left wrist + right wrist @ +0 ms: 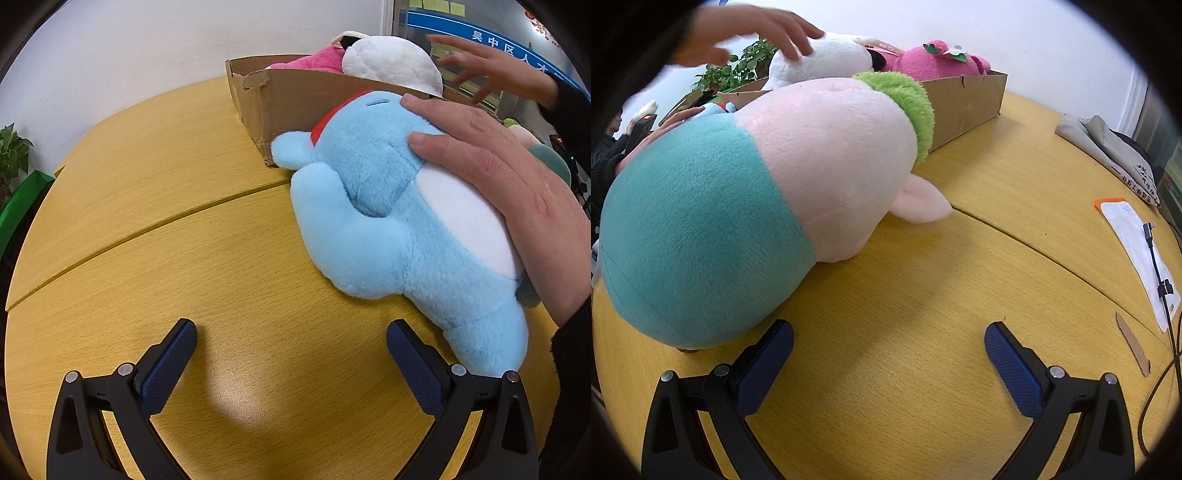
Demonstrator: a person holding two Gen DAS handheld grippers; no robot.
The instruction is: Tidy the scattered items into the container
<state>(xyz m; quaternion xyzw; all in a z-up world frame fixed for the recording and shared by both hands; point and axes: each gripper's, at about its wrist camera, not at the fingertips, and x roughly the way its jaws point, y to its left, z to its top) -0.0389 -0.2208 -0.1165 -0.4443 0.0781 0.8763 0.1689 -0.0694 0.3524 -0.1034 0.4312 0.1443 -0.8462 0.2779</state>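
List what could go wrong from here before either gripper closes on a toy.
1. A bare hand rests on the blue plush beside the open left gripper; closing there could pinch fingers.
2. The cardboard box already holds a white plush and a pink plush rising above its rim, so the big pink-and-teal plush may not fit or may roll out.
3. The cable near the right gripper could snag.
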